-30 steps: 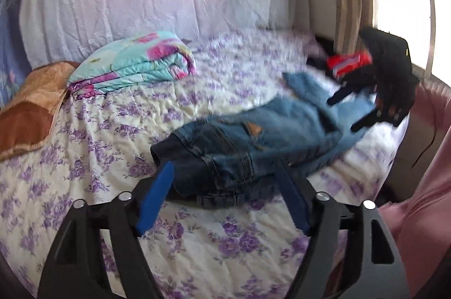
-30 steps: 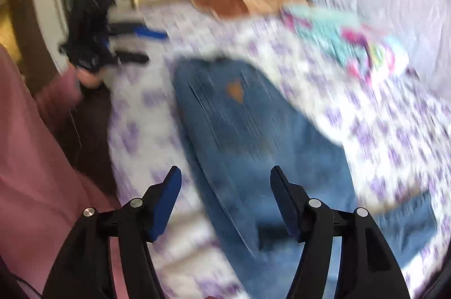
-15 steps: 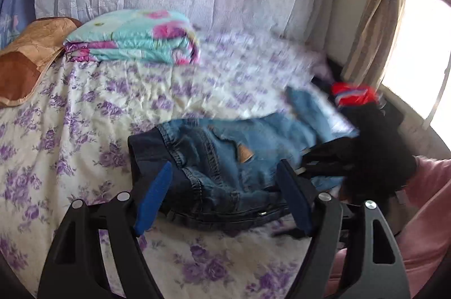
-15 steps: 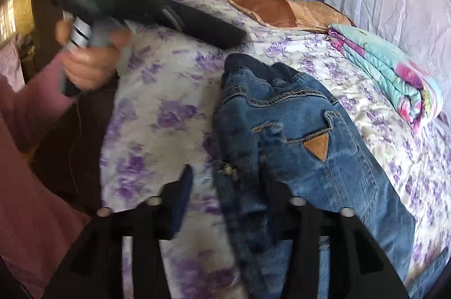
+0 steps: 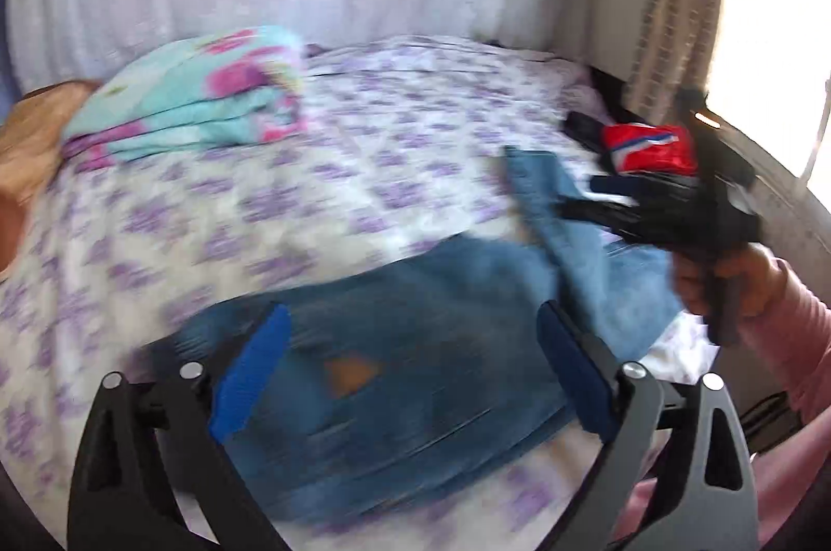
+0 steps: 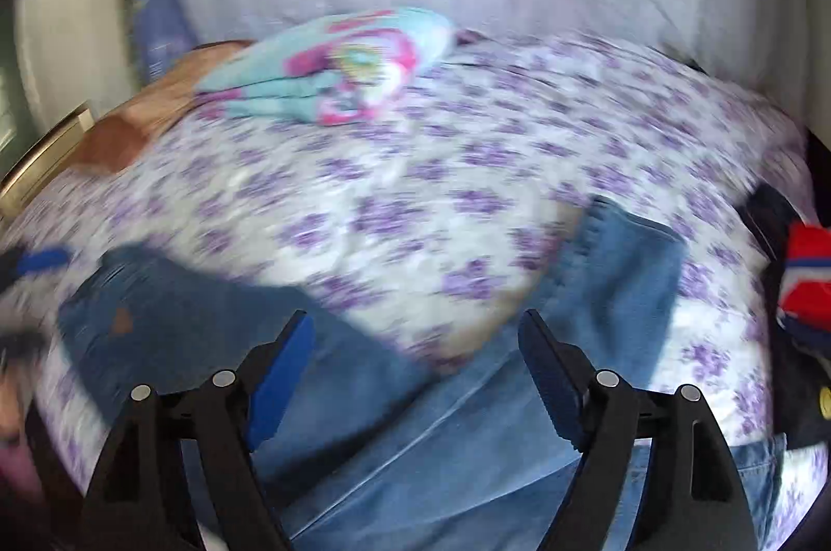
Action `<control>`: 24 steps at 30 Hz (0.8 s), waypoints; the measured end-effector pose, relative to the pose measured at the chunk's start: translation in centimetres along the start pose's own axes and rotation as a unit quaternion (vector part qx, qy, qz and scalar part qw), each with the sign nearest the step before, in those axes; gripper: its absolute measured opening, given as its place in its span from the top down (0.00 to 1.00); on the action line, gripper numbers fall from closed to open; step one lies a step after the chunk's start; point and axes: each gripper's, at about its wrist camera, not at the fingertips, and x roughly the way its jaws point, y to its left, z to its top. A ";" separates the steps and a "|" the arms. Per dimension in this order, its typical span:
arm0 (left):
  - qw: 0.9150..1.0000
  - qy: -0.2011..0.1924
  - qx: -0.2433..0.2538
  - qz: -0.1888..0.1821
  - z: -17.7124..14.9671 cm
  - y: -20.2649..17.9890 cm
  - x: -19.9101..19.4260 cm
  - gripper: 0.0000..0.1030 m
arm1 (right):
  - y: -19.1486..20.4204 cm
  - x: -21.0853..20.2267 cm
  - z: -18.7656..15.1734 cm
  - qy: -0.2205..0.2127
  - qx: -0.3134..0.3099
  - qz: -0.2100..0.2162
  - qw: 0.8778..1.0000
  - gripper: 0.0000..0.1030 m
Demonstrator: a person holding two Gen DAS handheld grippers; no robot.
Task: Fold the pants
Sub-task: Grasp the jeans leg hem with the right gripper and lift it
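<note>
Your left gripper [image 5: 410, 374] and right gripper [image 6: 415, 374] are both hanging empty, fingers just spreading wide, above the blue denim pants [image 5: 415, 374] lying at 6 o'clock on the purple-flowered bed [image 5: 363, 156].

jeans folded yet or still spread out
Partly folded, not finished: the jeans bend mid-length on the bed, one leg end angling away from the waist.

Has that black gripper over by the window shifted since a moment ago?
Yes. In the left wrist view the right gripper was down over the jeans; it now sits higher, beside the red bundle, jaws just opened, empty.
</note>
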 end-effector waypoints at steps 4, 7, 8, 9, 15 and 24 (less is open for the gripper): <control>0.999 0.046 0.000 0.004 0.4 -4.3 6.1 0.09 | -3.7 4.3 2.5 0.042 0.063 -0.098 0.992 0.21; 0.993 0.113 -0.018 0.010 -1.1 -5.7 11.0 0.09 | -6.1 8.5 3.7 0.085 0.091 -0.140 0.982 0.21; 0.992 0.126 -0.022 0.023 -1.6 -5.7 12.0 0.09 | -6.7 9.8 4.0 0.099 0.098 -0.153 0.978 0.21; 0.990 0.130 -0.016 0.045 -2.2 -6.0 12.9 0.09 | -7.2 10.5 3.7 0.109 0.101 -0.166 0.975 0.21; 0.990 0.121 0.022 0.073 -3.1 -7.1 13.0 0.06 | -8.5 15.3 3.5 0.148 0.109 -0.202 0.962 0.21; 0.990 0.118 0.031 0.071 -2.8 -7.1 13.3 0.04 | -8.6 16.4 3.2 0.159 0.098 -0.208 0.960 0.25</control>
